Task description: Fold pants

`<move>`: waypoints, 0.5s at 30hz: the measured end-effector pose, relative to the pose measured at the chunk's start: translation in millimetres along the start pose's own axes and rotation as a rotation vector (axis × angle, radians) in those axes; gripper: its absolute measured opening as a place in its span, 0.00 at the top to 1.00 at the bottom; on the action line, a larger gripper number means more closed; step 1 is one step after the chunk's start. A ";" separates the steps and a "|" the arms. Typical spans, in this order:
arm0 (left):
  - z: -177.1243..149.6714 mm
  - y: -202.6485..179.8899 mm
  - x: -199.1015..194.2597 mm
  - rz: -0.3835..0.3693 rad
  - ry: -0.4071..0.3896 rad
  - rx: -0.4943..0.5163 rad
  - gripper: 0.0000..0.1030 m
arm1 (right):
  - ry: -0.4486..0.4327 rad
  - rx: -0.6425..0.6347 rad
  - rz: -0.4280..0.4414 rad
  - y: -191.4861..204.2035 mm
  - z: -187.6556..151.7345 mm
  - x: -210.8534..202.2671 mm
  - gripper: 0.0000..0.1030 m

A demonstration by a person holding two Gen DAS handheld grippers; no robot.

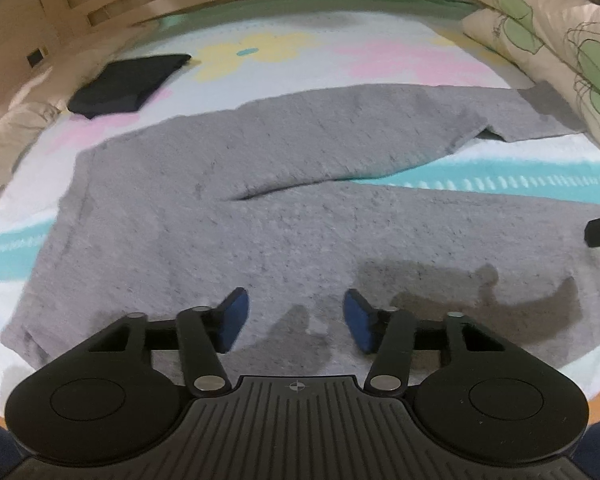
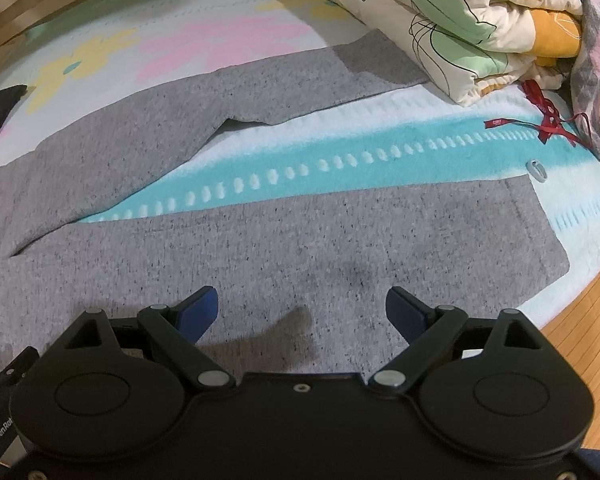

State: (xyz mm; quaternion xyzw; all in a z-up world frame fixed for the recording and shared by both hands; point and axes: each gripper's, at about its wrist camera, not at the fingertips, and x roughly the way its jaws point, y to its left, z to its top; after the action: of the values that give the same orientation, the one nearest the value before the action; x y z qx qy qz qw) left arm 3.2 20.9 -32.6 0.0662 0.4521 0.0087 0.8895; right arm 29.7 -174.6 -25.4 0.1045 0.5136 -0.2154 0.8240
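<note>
Two legs of the heather-grey knit pants (image 1: 260,216) lie spread flat on the flower-printed white and teal bedsheet (image 1: 480,176), splayed apart in a V with a teal stripe of sheet showing between them. Your left gripper (image 1: 295,320) hangs over the pants near the crotch, its blue-padded fingers (image 1: 234,318) parted wide with nothing between them. Your right gripper (image 2: 302,312) sits above the nearer leg of the pants (image 2: 300,236), jaws also wide and holding nothing. Beyond the pants' waistband side lies a folded black garment (image 1: 128,84). At the pants' far cuff a cream quilt with green and orange print (image 2: 440,20) is bundled, touching that cuff. Beside the quilt, past the nearer cuff, a dark red ribbon (image 2: 548,120) lies on the sheet.
</note>
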 end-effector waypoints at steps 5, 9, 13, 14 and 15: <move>20.7 5.4 -21.6 -0.030 -0.011 -0.016 0.52 | -0.006 0.026 -0.010 -7.8 4.5 -3.4 0.11; 46.2 3.5 -24.5 -0.056 -0.040 -0.004 0.52 | 0.005 0.075 -0.025 -18.1 8.3 -2.7 0.11; 71.9 3.1 -9.0 -0.052 -0.061 0.005 0.52 | 0.049 0.100 -0.059 -25.3 13.3 1.3 0.12; 78.8 2.2 -2.8 -0.047 -0.065 0.015 0.52 | 0.050 0.107 -0.059 -27.0 16.0 0.8 0.12; 86.7 1.9 4.6 -0.042 -0.064 0.023 0.52 | 0.044 0.116 -0.051 -27.9 20.2 0.8 0.12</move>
State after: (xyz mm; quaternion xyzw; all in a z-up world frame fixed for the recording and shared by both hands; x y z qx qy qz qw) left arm 75.9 13.6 14.5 0.0671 0.4247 -0.0173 0.9027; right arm 33.3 -207.4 -15.6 0.1436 0.5208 -0.2631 0.7993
